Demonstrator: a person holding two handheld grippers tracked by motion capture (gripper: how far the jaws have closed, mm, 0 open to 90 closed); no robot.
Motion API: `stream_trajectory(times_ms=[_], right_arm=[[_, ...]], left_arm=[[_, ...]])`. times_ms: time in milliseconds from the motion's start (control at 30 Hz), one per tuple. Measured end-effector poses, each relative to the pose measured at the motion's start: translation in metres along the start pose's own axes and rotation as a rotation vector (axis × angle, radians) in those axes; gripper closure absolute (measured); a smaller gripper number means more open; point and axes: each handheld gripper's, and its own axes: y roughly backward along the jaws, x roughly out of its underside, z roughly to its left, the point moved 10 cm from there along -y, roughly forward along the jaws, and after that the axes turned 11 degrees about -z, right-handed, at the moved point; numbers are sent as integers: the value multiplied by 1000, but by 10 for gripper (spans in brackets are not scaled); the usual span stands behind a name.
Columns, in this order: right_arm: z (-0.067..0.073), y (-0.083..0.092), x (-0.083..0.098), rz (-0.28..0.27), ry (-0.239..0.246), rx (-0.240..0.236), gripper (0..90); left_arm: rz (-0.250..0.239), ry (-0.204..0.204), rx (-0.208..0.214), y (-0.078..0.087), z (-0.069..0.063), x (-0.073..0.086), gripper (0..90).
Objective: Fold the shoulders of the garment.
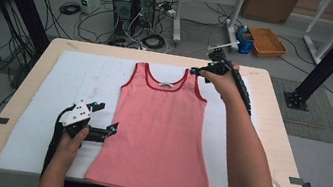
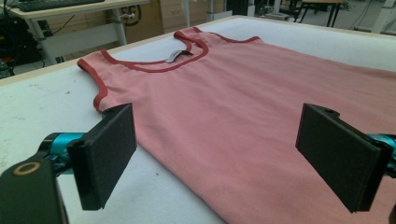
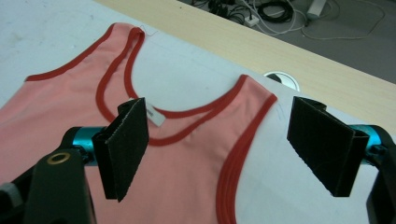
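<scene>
A pink tank top (image 1: 159,128) lies flat in the middle of the white mat (image 1: 55,81) on the tabletop (image 1: 271,120). The left hand-held gripper (image 1: 110,129) sits at the top's left edge, jaws wide apart, holding nothing. The right hand-held gripper (image 1: 196,71) is over the far right strap (image 3: 252,100), jaws also wide apart, holding nothing. Bare mat lies left and right of the top.

Pink tank top (image 1: 159,128), red trim

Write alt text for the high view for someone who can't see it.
A pink tank top lies flat on a white-covered table. The left gripper, jaws open, sits at its left side edge; the right gripper, open, hovers at its right shoulder strap.
</scene>
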Motion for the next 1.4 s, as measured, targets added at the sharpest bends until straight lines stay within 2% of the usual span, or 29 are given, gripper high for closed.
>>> stream_trajectory(times_ms=[67, 133, 167, 200, 267, 333, 400, 533, 567, 700, 800, 867, 900, 967, 1000, 1067, 1167, 1300, 1333, 1400], right_arm=[[-2, -17, 1, 40, 15, 30, 204], [-1, -33, 2, 46, 10, 18, 204], [-3, -40, 3, 45, 1, 17, 204], [-5, -48, 7, 70, -15, 29, 204], [-13, -64, 13, 96, -29, 83, 205], [-17, -82, 14, 84, -39, 79, 205], [-20, -87, 14, 76, -41, 84, 212], [-29, -106, 28, 102, -97, 110, 274], [-31, -109, 32, 108, -101, 115, 297], [-35, -119, 39, 121, -81, 147, 532], [-34, -122, 37, 104, -76, 144, 709], [-28, -123, 36, 106, -37, 146, 863], [-28, -123, 36, 106, -37, 146, 863], [-25, -121, 35, 112, -3, 154, 876], [-22, -116, 31, 99, 4, 136, 878], [-22, -114, 27, 86, 11, 135, 878], [-19, -102, 16, 63, 28, 119, 878], [-12, -86, 6, 43, 65, 100, 878], [-8, -77, 1, 17, 79, 91, 878], [-6, -72, 1, 9, 81, 91, 878]], left_arm=[[0, 1, 0, 0, 0, 0, 123], [1, -3, 1, 0, -1, 0, 123], [2, -4, -1, 0, -1, 0, 123], [3, -3, -2, 0, 0, 0, 123], [8, -5, -1, 0, 0, 1, 123], [13, 0, -1, -1, 0, 1, 123], [21, -2, -2, -2, -1, 2, 123], [29, -7, -4, -2, 0, 2, 123], [29, -8, -3, -2, 0, 2, 123], [35, -4, -6, -3, -1, 3, 123], [48, -13, -6, -4, -1, 4, 123], [55, -16, -12, -5, -1, 5, 123], [60, -20, -14, -5, -1, 5, 123], [65, -25, -18, -6, -1, 5, 123], [66, -25, -19, -6, -1, 6, 123], [66, -15, -18, -6, -1, 6, 123], [67, 4, -17, -6, 1, 6, 123], [72, -2, -17, -6, 1, 6, 123], [70, 4, -18, -6, 0, 6, 123], [72, 7, -21, -6, 1, 6, 123]])
